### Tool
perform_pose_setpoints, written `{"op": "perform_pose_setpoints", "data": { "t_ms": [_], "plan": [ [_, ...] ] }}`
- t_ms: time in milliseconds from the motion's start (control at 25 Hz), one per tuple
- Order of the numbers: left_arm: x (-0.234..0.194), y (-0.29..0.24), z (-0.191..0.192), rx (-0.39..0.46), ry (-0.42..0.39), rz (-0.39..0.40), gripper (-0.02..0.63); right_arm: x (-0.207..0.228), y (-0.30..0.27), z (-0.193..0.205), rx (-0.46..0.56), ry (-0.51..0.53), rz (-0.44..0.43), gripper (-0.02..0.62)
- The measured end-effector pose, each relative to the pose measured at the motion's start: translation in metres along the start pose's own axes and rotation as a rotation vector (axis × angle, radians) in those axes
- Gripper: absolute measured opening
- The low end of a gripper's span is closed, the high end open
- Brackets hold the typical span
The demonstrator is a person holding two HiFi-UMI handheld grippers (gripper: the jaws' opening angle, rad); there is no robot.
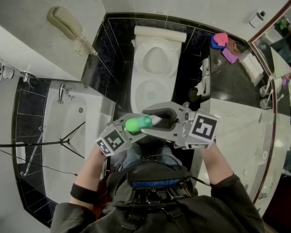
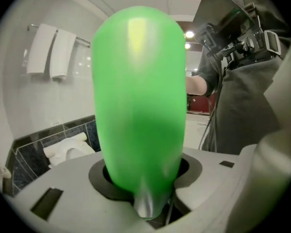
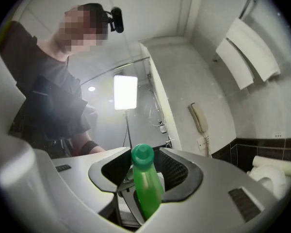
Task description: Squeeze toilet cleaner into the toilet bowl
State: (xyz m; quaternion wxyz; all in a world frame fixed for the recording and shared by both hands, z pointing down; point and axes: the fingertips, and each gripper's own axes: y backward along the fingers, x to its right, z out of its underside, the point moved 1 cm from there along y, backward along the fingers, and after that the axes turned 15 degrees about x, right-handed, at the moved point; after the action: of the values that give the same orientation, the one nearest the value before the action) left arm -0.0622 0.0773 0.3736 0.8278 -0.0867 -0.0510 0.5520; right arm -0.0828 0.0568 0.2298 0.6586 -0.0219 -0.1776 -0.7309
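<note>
A green toilet cleaner bottle [image 1: 137, 124] hangs in front of my chest, between the two grippers. My left gripper [image 1: 131, 127] is shut on it. In the left gripper view the bottle's body [image 2: 140, 96] fills the middle and rises out of the jaws. My right gripper [image 1: 164, 119] stands open around the bottle's other end. In the right gripper view the green cap [image 3: 142, 154] sits between the dark pads [image 3: 180, 171] with a gap on each side. The white toilet [image 1: 155, 62] is ahead, its lid up and its bowl open.
A bathtub [image 1: 63, 130] lies to the left, with a wall phone [image 1: 63, 21] above it. A white counter [image 1: 237, 125] runs along the right. Pink and purple things [image 1: 222, 41] sit on the dark floor beside the toilet. White towels [image 3: 247, 52] hang on the wall.
</note>
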Motion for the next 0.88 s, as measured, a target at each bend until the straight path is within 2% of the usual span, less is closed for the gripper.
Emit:
{"op": "perform_pose_setpoints", "data": {
  "t_ms": [120,280,440,560,640,840,880],
  "plan": [
    [-0.018,-0.001,-0.003,0.024,-0.05,-0.158,0.193,0.011,-0.001,-0.001,0.087,-0.113,0.087,0.282],
    [-0.042,0.0,0.008,0.002,-0.092,-0.406,0.193,0.024,-0.001,0.002,0.127,-0.305,0.227,0.279],
    [-0.063,0.002,0.017,-0.04,-0.133,-0.589,0.193,0.034,0.002,0.003,0.126,-0.433,0.346,0.278],
    [-0.073,0.005,0.021,-0.07,-0.157,-0.665,0.193,0.041,0.005,0.004,0.122,-0.498,0.408,0.276],
    [-0.077,0.007,0.024,-0.089,-0.174,-0.692,0.193,0.042,0.005,0.006,0.121,-0.531,0.419,0.274],
    [-0.08,0.012,0.026,-0.112,-0.188,-0.736,0.193,0.045,0.007,0.011,0.126,-0.567,0.455,0.18],
    [-0.081,0.012,0.026,-0.116,-0.19,-0.74,0.193,0.046,0.009,0.012,0.126,-0.569,0.465,0.141]
  ]
}}
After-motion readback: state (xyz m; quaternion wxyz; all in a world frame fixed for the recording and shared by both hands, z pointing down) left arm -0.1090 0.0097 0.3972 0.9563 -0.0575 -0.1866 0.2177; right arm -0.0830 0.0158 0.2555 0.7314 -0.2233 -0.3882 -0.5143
